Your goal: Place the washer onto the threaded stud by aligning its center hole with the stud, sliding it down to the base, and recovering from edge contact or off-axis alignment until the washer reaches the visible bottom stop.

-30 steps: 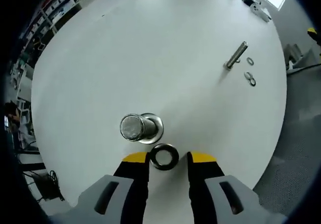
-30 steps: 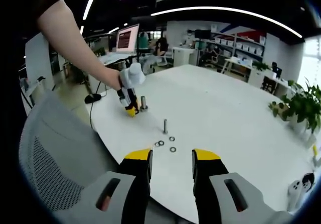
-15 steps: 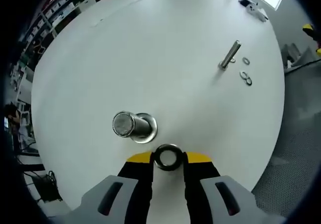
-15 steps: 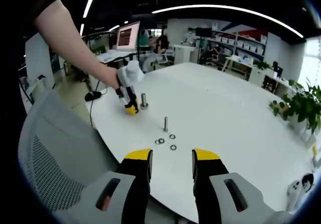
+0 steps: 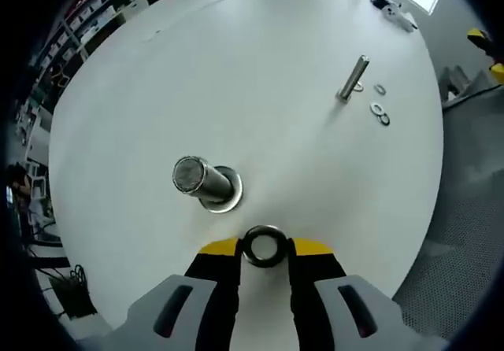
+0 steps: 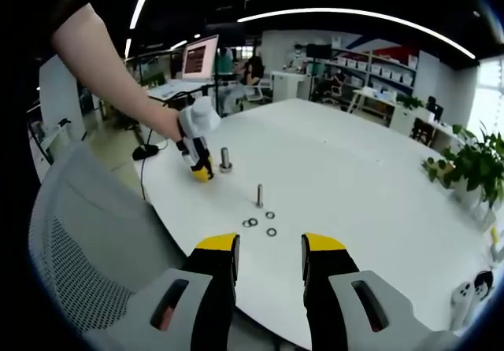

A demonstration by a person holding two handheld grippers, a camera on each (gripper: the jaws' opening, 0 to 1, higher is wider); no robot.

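The left gripper (image 5: 264, 247) has its yellow-tipped jaws closed in on a dark metal ring washer (image 5: 264, 245), which sits pinched between the tips with its centre hole facing the camera. Just beyond the tips stands the thick silver threaded stud (image 5: 198, 182), upright on its round flanged base on the white round table (image 5: 236, 75); the washer is near the stud but off to one side of it and not yet over its top. Judged from this, the grasp is done, while alignment over the stud axis, the slide down the thread and seating on the flange remain. Nothing lies between washer and stud. Farther across the table, well apart, stands a slimmer silver bolt (image 5: 352, 79) with three small loose washers (image 5: 379, 110) beside it. The right gripper (image 6: 269, 255) hangs over the near table edge with its jaws parted and nothing between them; its view shows the left gripper next to the stud, and a grey mesh chair back (image 6: 87, 241) at the table edge.
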